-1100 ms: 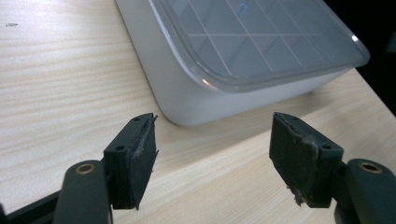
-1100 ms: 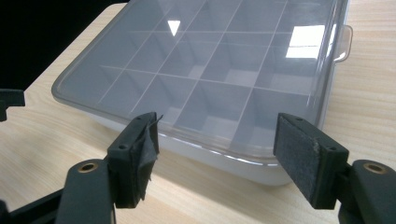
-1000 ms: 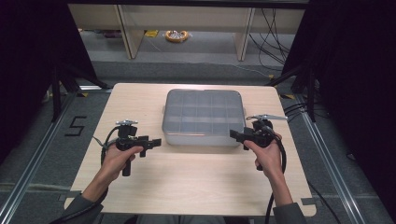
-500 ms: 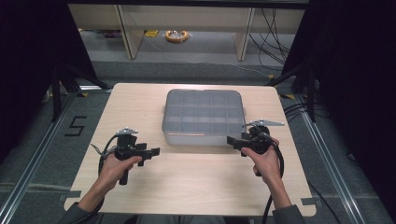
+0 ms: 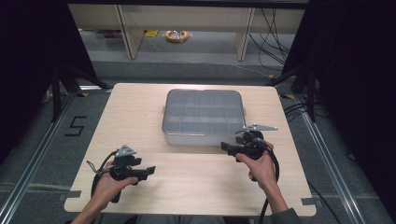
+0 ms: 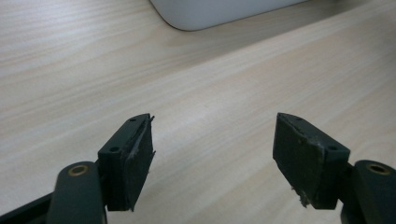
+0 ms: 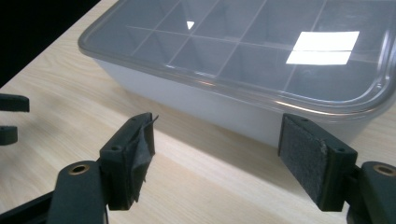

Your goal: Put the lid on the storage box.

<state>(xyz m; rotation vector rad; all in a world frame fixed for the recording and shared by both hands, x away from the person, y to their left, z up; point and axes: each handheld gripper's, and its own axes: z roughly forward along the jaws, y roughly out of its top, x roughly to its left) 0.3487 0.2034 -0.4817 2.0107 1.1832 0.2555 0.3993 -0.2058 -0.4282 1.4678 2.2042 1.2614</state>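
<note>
Left hand-held gripper [image 5: 150, 171] has withdrawn from the lidded plastic box [image 5: 203, 115] toward the person's edge of the surface [image 5: 140, 107], and now sits well apart from the box's near left corner. Right hand-held gripper [image 5: 226, 148] has also drawn back from the box, by less; it now lies just beside the box's near right side. Both remain spread, holding nothing.

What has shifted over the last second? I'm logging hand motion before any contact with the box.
The left gripper has drawn back toward the person and away from the compartment box. The right gripper has also eased back slightly, staying just off the box's near right corner. Neither took hold of anything; both have their jaws open. The box, lid on, has not moved on the table.
</note>
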